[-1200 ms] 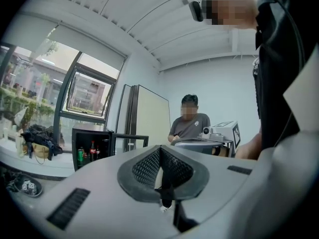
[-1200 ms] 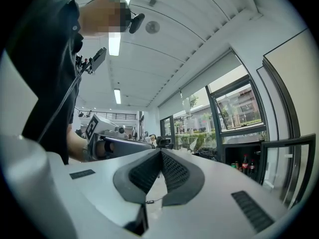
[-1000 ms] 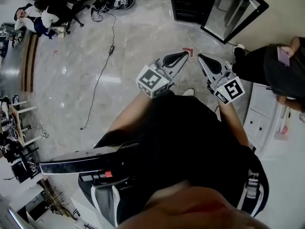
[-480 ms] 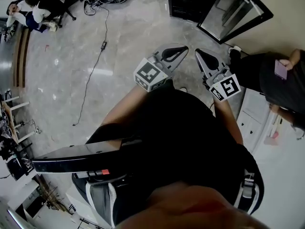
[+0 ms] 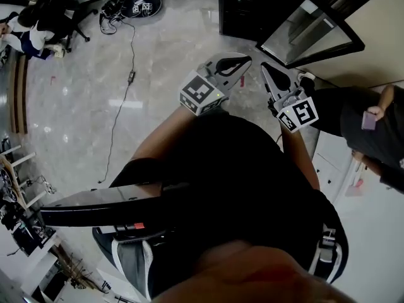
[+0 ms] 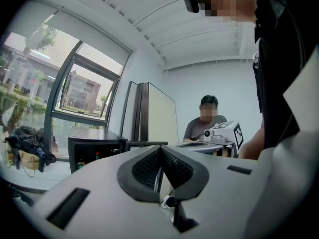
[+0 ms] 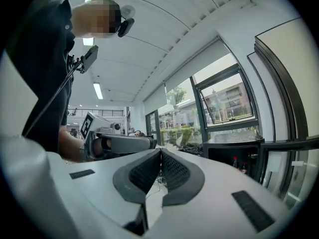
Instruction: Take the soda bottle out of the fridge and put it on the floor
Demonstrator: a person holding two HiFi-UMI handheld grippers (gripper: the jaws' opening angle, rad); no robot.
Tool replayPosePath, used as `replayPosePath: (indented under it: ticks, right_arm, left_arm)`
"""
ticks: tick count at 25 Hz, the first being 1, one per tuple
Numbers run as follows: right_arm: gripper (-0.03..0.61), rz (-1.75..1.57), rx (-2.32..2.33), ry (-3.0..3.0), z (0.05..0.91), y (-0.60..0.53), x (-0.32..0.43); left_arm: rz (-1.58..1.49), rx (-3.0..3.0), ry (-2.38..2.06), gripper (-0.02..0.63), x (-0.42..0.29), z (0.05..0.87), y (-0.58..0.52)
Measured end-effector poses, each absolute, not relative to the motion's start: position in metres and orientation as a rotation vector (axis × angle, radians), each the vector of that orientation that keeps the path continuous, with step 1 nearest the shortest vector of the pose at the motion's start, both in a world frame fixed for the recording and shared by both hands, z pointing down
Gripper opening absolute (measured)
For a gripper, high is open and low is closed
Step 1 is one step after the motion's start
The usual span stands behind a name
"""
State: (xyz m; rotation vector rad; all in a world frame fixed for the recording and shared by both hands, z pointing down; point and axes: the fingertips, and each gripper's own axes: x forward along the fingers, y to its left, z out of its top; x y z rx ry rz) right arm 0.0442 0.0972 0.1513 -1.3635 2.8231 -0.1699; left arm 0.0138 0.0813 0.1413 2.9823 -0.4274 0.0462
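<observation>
Task status: barely begun, by my reading. Nothing has been lifted, and the reach, the grasp, the carry and the set-down on the floor (image 5: 158, 55) all remain. Nearest, both tools are held out in front of the person's body, pointing toward 12 o'clock. On the left gripper (image 5: 245, 60) the fingers (image 6: 172, 166) are pressed together at the tips, nothing between them, touching nothing. On the right gripper (image 5: 266, 68), just beside it at 3 o'clock, the fingers (image 7: 174, 172) are likewise pressed together and empty. Beyond them is bare marble floor with a cable (image 5: 123, 100) trailing off at 10 o'clock. A bystander (image 5: 353, 115) stands at 3 o'clock. Further on, at 1 o'clock, the glass door (image 5: 309, 27) already stands swung open. Farthest, at 12 o'clock, is the dark fridge (image 5: 249, 8), well apart from both tools. The soda bottle (image 7: 235, 162) sits inside it, one of the small dark red-capped bottles on the shelf; I cannot tell which one is meant. Both pairs of fingers would need to spread before any grasp
</observation>
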Motion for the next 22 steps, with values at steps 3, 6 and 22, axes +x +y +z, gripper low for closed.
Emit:
replayPosePath:
  ticks: [3, 6, 22]
  right_arm:
    - [0.012, -0.192, -1.425, 2.800, 0.156, 0.059, 0.040]
    - [0.014, -0.205, -1.469, 2.780, 0.162, 0.029, 0.038]
    - [0.014, -0.247, -1.550, 2.787, 0.223, -0.102, 0.110]
  left_arm:
    - [0.051, 2.949, -0.407, 0.005, 0.001, 0.145, 0.043]
    - [0.056, 2.940, -0.386, 0.005, -0.006, 0.151, 0.014]
    - [0.089, 2.890, -0.453, 0.005, 0.051, 0.193, -0.090]
